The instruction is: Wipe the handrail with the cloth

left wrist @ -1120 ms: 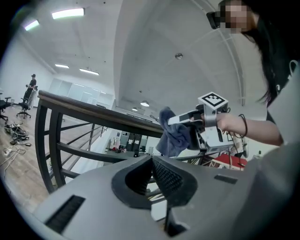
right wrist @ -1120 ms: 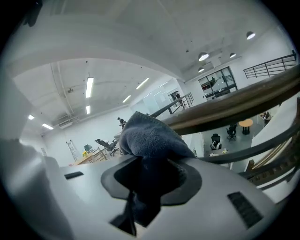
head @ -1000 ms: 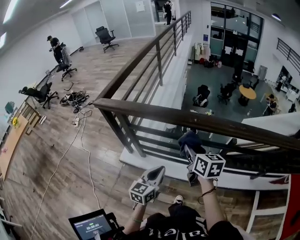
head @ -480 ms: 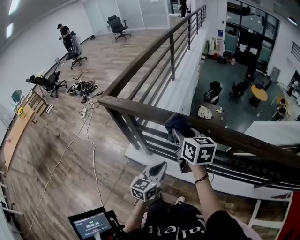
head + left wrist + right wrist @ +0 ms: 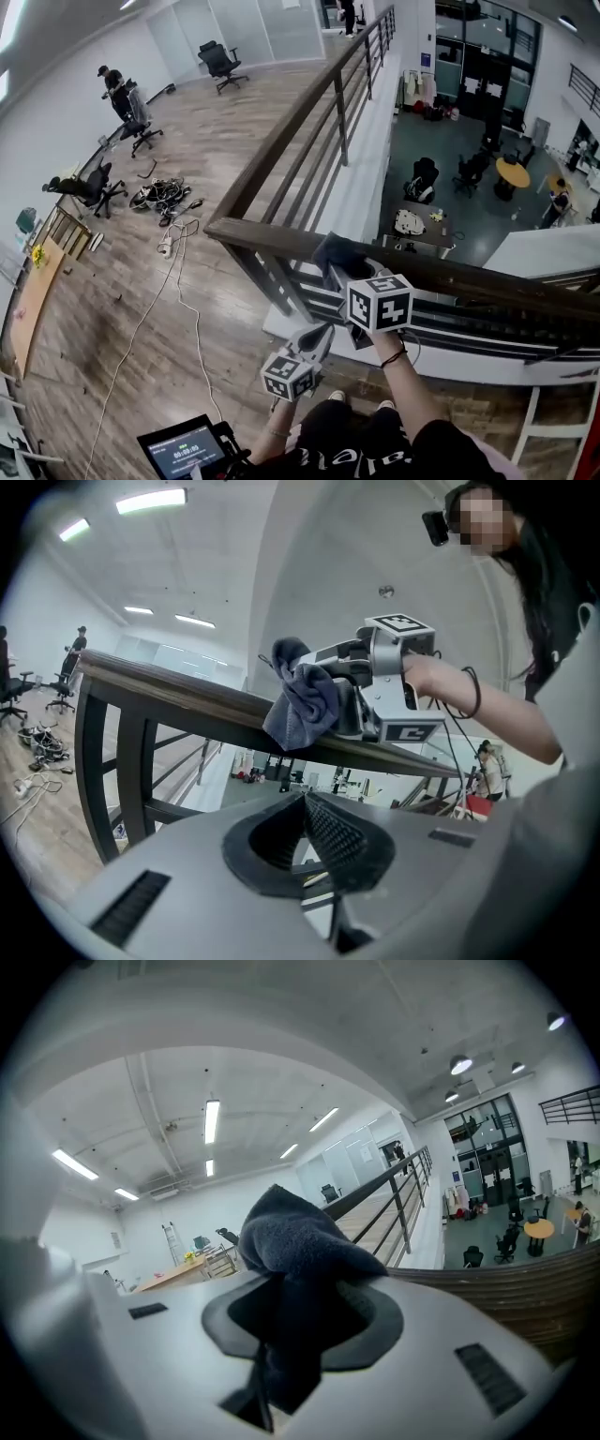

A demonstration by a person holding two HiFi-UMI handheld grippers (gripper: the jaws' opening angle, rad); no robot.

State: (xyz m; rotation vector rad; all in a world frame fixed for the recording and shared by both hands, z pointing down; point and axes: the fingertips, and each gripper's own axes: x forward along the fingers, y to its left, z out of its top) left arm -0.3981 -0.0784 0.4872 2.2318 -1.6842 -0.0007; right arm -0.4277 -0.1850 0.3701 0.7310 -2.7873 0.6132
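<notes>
Mid-wipe, to judge by the contact. Grips the cloth (image 5: 291,1232) in the right gripper (image 5: 343,270), jaws closed hard on a dark fold, the rest bunched up out of them. Presses that bunch onto the top of the handrail (image 5: 487,279), a little right of the corner where a second rail runs off to the far side. Lets one loose flap hang down over the rail's near face, as seen from the left gripper view (image 5: 305,700).

Carries the left gripper (image 5: 316,339) low and near, below the rail and well apart from it, jaws closed tip to tip on nothing.

Runs left to right across the scene, as to the rail's long axis, sloping slightly nearer toward the right. Points the right gripper away from the body, across the rail and not along it, cloth end foremost.

Next, probably: slide sideways along that long axis, downward pressure held so the bunch does not lift or roll. Needs a steady grip too, lest the fold slip out and drop to the floor below.
</notes>
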